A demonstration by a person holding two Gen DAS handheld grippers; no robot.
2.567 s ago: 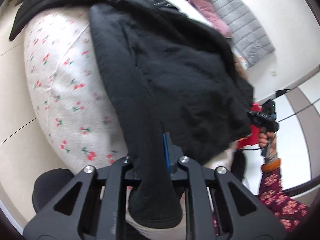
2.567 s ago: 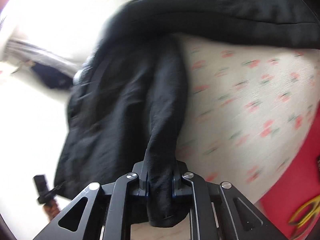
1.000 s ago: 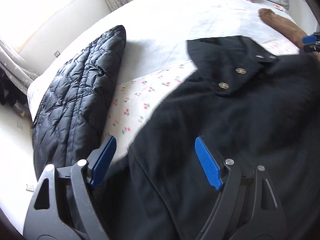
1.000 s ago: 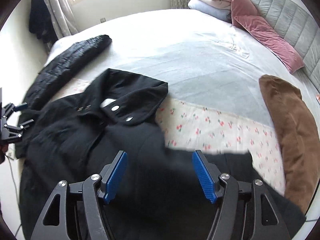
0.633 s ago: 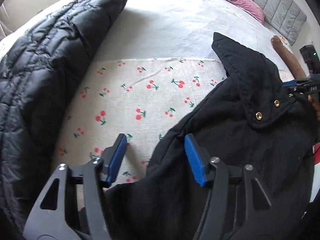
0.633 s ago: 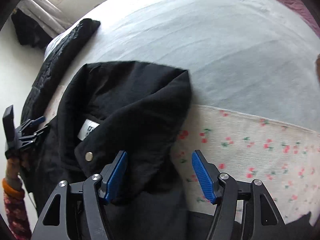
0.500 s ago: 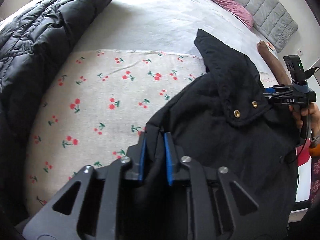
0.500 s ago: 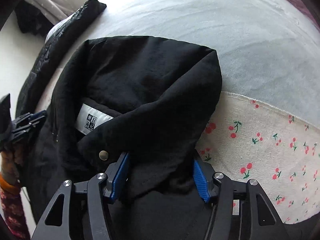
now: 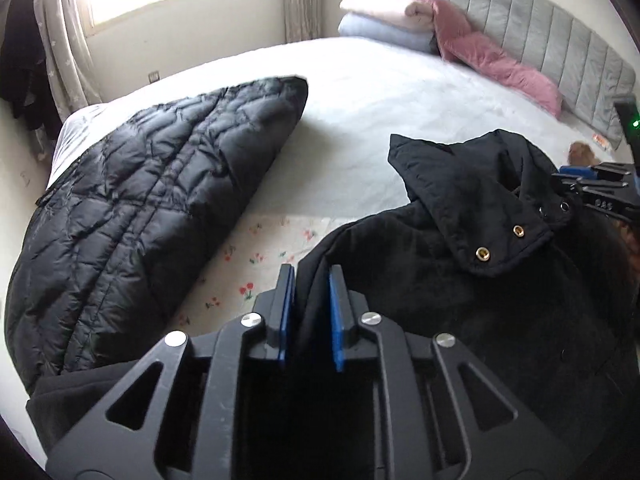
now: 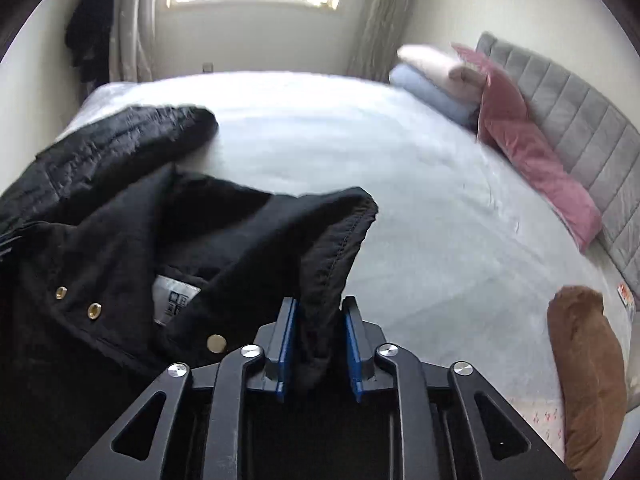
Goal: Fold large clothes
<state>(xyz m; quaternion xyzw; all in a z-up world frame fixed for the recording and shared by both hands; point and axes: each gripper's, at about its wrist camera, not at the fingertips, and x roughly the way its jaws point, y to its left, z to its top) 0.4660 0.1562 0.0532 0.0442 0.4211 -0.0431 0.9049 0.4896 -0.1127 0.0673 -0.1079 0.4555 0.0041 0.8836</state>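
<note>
Both grippers have clamped down and lifted since half a second ago: left gripper [image 9: 311, 312] pinches the black coat [image 9: 460, 280] by its shoulder, right gripper [image 10: 319, 344] by its collar, raised off the bed [image 10: 420, 216]. Coat's lower half is cut off below.

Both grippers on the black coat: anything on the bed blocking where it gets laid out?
Partly. The left gripper and right gripper are shut on the black coat. The black puffer jacket lies on the bed to its left, the brown cushion to its right; the white sheet beyond looks bare.
</note>
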